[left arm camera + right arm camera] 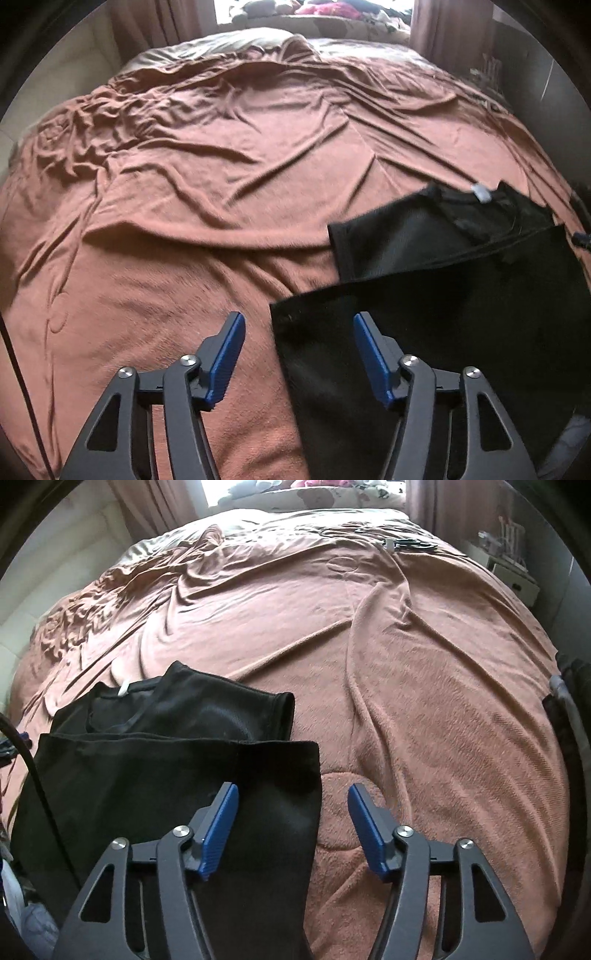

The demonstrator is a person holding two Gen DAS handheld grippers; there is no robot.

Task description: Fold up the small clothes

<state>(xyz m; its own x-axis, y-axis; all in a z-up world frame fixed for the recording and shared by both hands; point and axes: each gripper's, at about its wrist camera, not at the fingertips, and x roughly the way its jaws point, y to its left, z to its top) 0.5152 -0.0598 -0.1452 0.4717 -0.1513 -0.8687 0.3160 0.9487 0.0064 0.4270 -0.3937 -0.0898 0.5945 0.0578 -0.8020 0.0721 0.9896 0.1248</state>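
Observation:
A black T-shirt (461, 325) lies flat on the brown blanket (192, 206), its lower part laid up over the chest. A white neck label (480, 192) shows at its far end, and one short sleeve (373, 251) sticks out to the left. My left gripper (298, 326) hovers open over the shirt's left edge, which runs between the blue pads untouched. In the right wrist view the same shirt (155, 782) fills the lower left, with its label (123, 690) and other sleeve (243, 709). My right gripper (293, 799) is open astride the shirt's right edge.
The wrinkled blanket (424, 701) covers the whole bed. Pillows and soft toys (325, 11) sit at the headboard between curtains. Small dark items (410, 544) lie at the far right. A white shelf unit (513, 579) stands beside the bed. A dark cable (37, 775) hangs at left.

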